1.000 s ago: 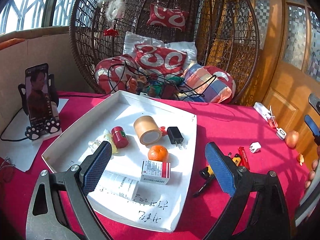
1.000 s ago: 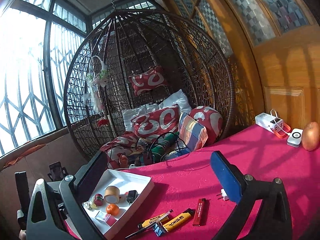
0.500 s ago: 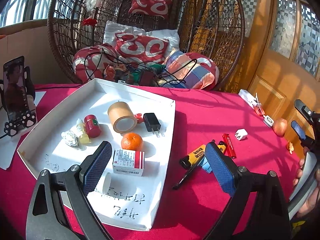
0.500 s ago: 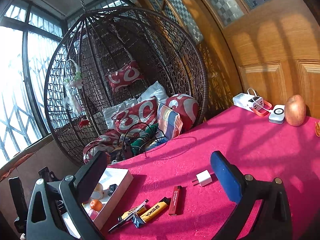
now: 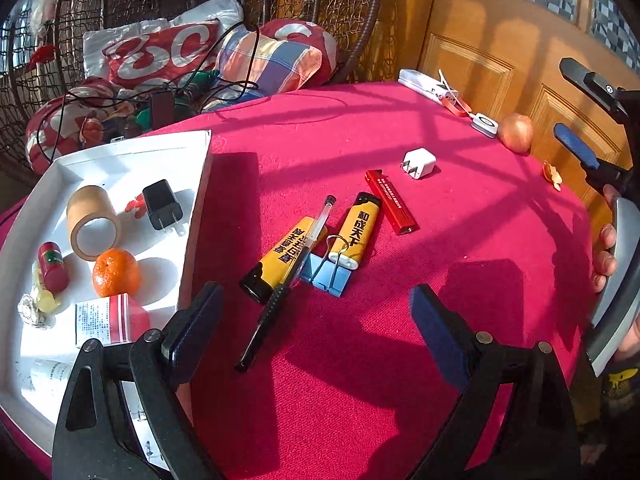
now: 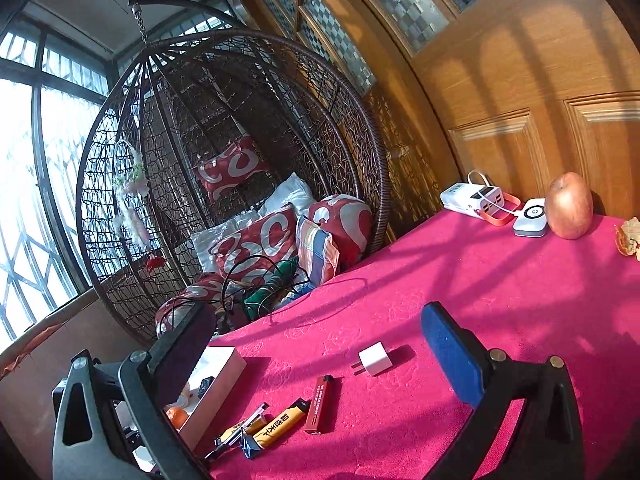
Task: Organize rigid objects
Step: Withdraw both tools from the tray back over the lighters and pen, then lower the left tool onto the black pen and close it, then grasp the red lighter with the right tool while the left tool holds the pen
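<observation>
Lighters (image 5: 316,250), pen (image 5: 288,280) and clip (image 5: 328,274) lie on the worktop (image 5: 460,240) just ahead of your left hand-held gripper (image 5: 316,328); its jaws gape wide, empty. Your right hand-held gripper (image 6: 316,344) is likewise wide open, holding nothing.

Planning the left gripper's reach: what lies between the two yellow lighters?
In the left wrist view, a pen lies slanted between the yellow lighters, resting along the left one; a blue binder clip sits at their near ends.
</observation>
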A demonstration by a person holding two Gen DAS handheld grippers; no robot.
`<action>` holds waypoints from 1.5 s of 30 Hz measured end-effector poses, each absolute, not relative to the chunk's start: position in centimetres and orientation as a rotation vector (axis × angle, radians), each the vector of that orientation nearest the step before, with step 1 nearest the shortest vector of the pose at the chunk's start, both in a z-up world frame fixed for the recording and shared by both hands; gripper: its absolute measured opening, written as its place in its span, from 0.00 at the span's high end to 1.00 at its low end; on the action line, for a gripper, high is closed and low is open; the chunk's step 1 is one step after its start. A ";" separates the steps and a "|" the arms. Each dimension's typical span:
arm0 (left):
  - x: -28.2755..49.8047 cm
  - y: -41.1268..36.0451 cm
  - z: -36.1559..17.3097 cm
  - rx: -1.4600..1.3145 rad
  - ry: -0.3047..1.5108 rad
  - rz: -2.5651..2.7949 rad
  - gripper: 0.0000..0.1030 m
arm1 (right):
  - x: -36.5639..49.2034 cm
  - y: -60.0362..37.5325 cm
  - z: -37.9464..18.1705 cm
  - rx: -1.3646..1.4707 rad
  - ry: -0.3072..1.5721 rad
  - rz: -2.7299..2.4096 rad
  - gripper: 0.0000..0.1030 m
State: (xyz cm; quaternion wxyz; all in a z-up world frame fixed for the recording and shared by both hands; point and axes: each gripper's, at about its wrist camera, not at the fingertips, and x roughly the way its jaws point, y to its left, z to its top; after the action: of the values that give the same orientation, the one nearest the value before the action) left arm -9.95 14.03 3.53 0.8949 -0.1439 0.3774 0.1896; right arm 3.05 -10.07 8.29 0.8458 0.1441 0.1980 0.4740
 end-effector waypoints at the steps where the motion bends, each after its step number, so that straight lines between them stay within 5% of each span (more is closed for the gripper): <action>1: -9.5 14.0 3.2 -0.303 0.795 0.388 0.08 | 3.2 -10.2 8.1 0.307 0.424 0.997 0.00; 20: -7.0 13.2 0.8 -0.272 0.913 0.335 0.10 | 5.2 -11.4 6.4 0.366 0.514 0.981 0.00; 25: -7.3 13.8 0.4 -0.256 0.927 0.384 0.46 | 5.2 -11.5 6.3 0.369 0.515 0.987 0.00; 29: -7.2 13.7 0.3 -0.221 0.919 0.405 0.62 | 5.2 -10.9 6.2 0.351 0.540 1.005 0.00; 31: -7.2 13.7 0.3 -0.218 0.912 0.416 0.81 | 5.0 -10.3 6.1 0.311 0.545 0.998 0.00; 37: -8.7 13.6 0.4 -0.238 0.876 0.433 0.88 | 4.8 -5.3 3.8 -0.013 0.673 1.006 0.00; 41: -10.0 13.4 0.5 -0.269 0.851 0.427 0.88 | 4.3 -2.1 1.9 -0.172 0.763 1.065 0.25; 45: -10.6 13.3 0.7 -0.293 0.831 0.416 0.88 | 2.7 0.4 0.8 -0.294 0.793 1.139 0.31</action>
State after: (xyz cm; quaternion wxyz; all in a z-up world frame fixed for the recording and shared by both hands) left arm -10.63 13.29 0.65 0.8837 -0.1408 0.3991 0.1999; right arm 2.66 0.35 0.79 0.7588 -0.1350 0.3640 0.5230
